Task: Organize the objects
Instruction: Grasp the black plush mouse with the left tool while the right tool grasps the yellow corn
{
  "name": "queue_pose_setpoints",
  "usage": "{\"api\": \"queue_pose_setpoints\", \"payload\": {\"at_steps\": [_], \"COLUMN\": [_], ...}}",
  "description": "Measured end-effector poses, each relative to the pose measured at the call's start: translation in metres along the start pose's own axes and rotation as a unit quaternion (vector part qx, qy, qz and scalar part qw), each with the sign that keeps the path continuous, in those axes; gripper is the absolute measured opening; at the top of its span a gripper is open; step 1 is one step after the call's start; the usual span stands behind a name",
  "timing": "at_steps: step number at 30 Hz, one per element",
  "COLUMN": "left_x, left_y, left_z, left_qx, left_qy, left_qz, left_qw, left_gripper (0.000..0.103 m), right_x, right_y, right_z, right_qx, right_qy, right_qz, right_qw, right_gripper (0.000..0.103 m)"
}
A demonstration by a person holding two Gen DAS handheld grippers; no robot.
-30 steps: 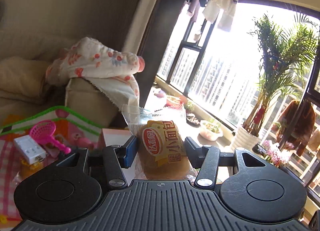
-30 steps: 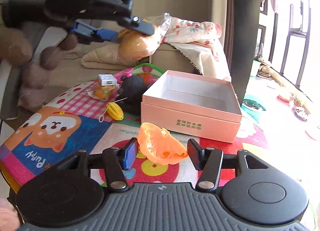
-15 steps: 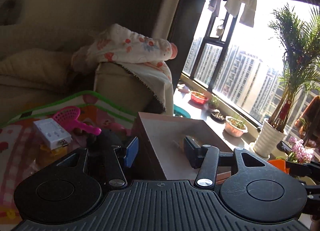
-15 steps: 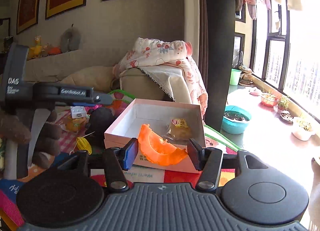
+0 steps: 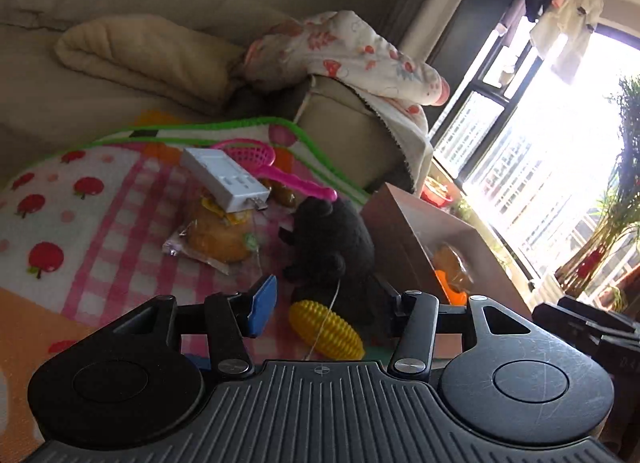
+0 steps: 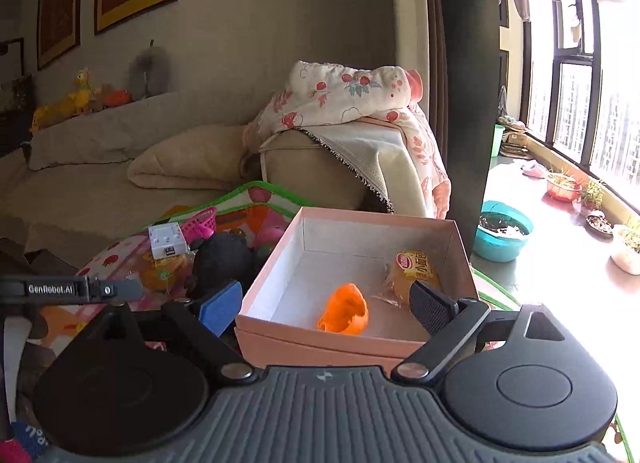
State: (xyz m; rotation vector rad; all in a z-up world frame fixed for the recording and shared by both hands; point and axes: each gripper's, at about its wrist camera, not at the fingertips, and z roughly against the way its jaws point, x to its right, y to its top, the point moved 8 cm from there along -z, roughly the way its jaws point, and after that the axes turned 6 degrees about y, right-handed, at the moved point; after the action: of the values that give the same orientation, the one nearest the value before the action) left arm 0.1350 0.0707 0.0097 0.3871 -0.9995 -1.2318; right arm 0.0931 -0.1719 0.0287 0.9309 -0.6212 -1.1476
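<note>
An open pink box point(image 6: 456, 241) sits on the play mat. Inside it lie an orange plastic toy point(image 6: 344, 309) and a wrapped bread bun point(image 6: 412, 269). My right gripper point(image 6: 324, 305) is open and empty, hovering at the box's near edge. My left gripper point(image 5: 328, 303) is open and empty, low over the mat above a yellow ridged toy point(image 5: 326, 331). Just beyond it lies a black plush toy point(image 5: 332, 239). The box point(image 5: 408, 223) shows at the right of the left wrist view.
On the mat point(image 5: 100, 207) lie a second wrapped bun point(image 5: 216, 237), a white adapter point(image 5: 224, 179) on top of it, and a pink toy scoop point(image 5: 276, 171). A beige sofa point(image 6: 120, 183) with blankets stands behind. Plant pots point(image 6: 562, 187) line the window sill.
My left gripper dropped the bun into the box, then swung left and down over the mat toys. My right gripper opened and released the orange toy into the box.
</note>
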Motion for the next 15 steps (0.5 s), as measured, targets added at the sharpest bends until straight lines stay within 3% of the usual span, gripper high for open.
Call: {"api": "queue_pose_setpoints", "payload": {"at_steps": [3, 8, 10, 12, 15], "left_x": [0.023, 0.035, 0.035, 0.033, 0.030], "left_y": [0.015, 0.026, 0.026, 0.024, 0.021], "left_z": [-0.021, -0.081, -0.100, -0.117, -0.119], "left_qx": [0.008, -0.026, -0.036, -0.050, -0.059], "left_qy": [0.000, 0.067, 0.084, 0.074, 0.034], "left_qz": [-0.018, -0.032, -0.039, -0.033, -0.005], "left_qw": [0.9998, 0.9969, 0.9951, 0.9955, 0.9977], "left_gripper": [0.055, 0.055, 0.063, 0.079, 0.066], "right_x": [0.001, 0.005, 0.005, 0.006, 0.001], "right_y": [-0.023, -0.041, -0.045, -0.047, -0.050], "right_z": [0.006, 0.013, 0.015, 0.015, 0.016], "right_qx": [-0.014, -0.025, -0.028, -0.032, -0.032], "right_qy": [-0.020, -0.033, -0.031, -0.026, -0.020], "right_qz": [0.020, 0.036, 0.034, 0.031, 0.032], "right_qw": [1.000, 0.999, 0.999, 0.999, 0.999], "right_gripper": [0.092, 0.100, 0.101, 0.101, 0.103]}}
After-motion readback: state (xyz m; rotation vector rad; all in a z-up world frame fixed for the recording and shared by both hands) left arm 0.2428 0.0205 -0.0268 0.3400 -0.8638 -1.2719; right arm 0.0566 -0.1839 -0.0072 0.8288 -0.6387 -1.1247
